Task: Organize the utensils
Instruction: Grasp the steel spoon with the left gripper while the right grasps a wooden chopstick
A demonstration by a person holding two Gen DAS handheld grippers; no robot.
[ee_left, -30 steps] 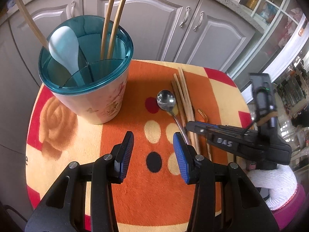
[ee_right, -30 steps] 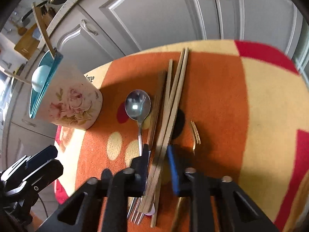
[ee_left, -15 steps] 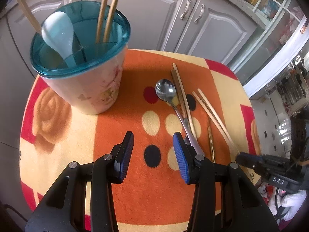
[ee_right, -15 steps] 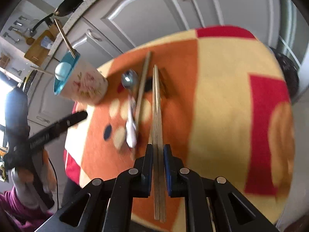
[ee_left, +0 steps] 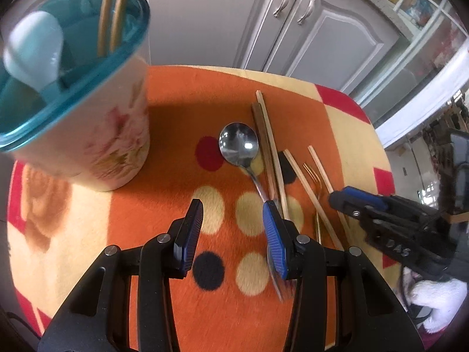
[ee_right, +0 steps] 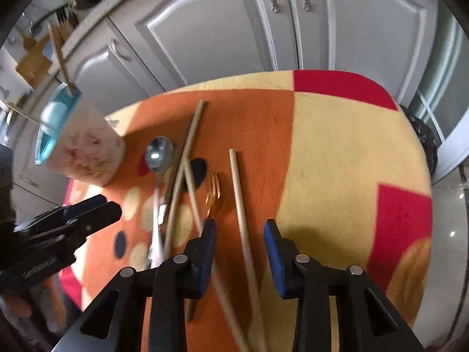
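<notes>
Jaws of the right gripper (ee_right: 239, 242) are opening, with one pale chopstick (ee_right: 239, 205) lying loose between them on the orange cloth (ee_right: 337, 152). Jaws of the left gripper (ee_left: 231, 228) stand wide apart and hold nothing. A metal spoon (ee_left: 239, 146), more chopsticks (ee_left: 268, 152) and a gold fork (ee_left: 315, 182) lie beside the flowered cup (ee_left: 96, 135), which holds a white spoon (ee_left: 35, 52).

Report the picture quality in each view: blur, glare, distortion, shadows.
Left wrist view: fisheye bends the cabinet doors; bright glare spots on the metal spoon bowl; the utensil holder is smeared and casts a dark shadow. Right wrist view: motion blur smears the chopsticks and the left gripper.
</notes>
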